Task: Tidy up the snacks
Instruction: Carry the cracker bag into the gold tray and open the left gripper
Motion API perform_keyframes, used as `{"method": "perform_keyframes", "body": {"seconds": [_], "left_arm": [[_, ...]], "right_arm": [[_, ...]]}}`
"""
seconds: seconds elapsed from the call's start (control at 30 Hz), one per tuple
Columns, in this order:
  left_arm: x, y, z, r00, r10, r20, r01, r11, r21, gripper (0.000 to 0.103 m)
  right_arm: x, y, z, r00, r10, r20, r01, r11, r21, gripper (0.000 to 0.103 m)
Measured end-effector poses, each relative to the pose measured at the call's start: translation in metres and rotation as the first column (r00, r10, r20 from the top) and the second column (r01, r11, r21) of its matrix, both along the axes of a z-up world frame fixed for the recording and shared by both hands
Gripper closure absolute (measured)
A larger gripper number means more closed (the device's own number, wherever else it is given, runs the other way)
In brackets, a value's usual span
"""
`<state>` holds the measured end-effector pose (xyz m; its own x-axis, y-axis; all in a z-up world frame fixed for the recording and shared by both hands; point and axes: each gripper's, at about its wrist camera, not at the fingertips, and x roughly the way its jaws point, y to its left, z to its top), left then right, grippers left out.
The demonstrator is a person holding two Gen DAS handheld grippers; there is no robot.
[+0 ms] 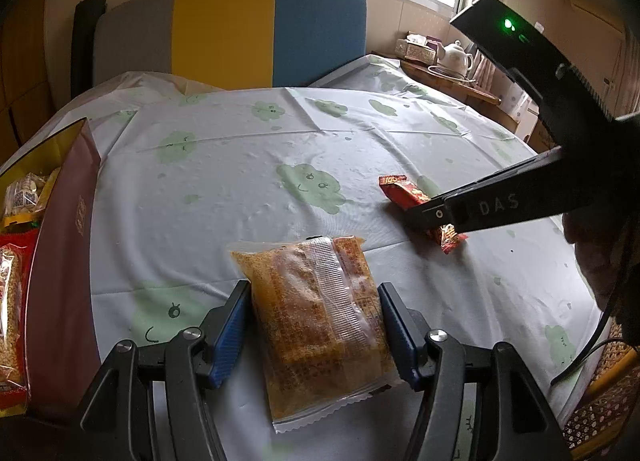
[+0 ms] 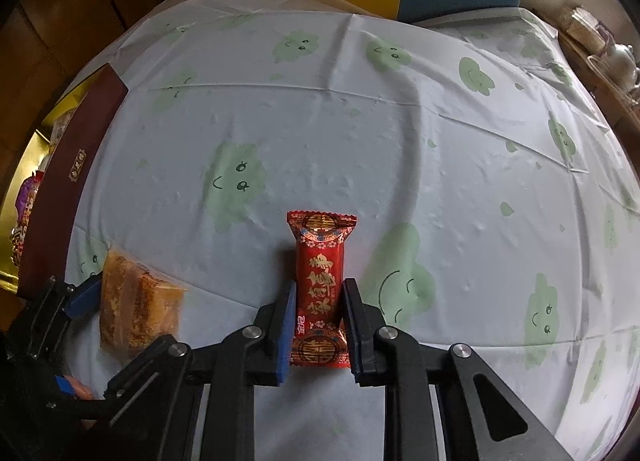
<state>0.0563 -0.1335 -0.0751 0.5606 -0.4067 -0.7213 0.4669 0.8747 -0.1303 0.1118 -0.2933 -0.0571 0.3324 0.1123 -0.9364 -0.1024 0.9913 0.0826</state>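
In the left wrist view, the left gripper has its jaws wide apart, with the orange snack packet lying flat on the tablecloth between them; the blue pads stand just beside the packet's two long edges, and whether they press on it cannot be told; the far end of the packet reaches past the fingertips, the near sealed end lies back toward the gripper body; ahead and to the right of these jaws, the right gripper comes down onto the red candy bar; to the left of the jaws stands the dark red box with other snacks inside.

In the right wrist view, the right gripper has its jaws closed narrow on the red candy bar; both pads touch its sides at the lower half, and the upper end sticks out beyond the fingertips; the bar lies lengthwise along the jaws on the cloth; to the left of these jaws lies the orange snack packet beside the left gripper's blue pad.
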Motion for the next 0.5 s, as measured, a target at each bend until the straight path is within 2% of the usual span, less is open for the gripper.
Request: {"method": "perform_keyframes", "body": {"seconds": [0.3, 0.5], "left_arm": [[-0.002, 0.01, 0.009, 0.996, -0.009, -0.083, 0.007, 1.0, -0.015, 0.04], [-0.013, 0.013, 0.013, 0.993, -0.033, -0.115, 0.031, 0.999, -0.019, 0.04]], "right_arm": [[0.004, -0.006, -0.007, 1.0, -0.019, -0.023, 0.02, 0.999, 0.049, 0.08], [0.002, -0.007, -0.006, 1.0, -0.003, -0.011, 0.004, 0.999, 0.037, 0.08]]}}
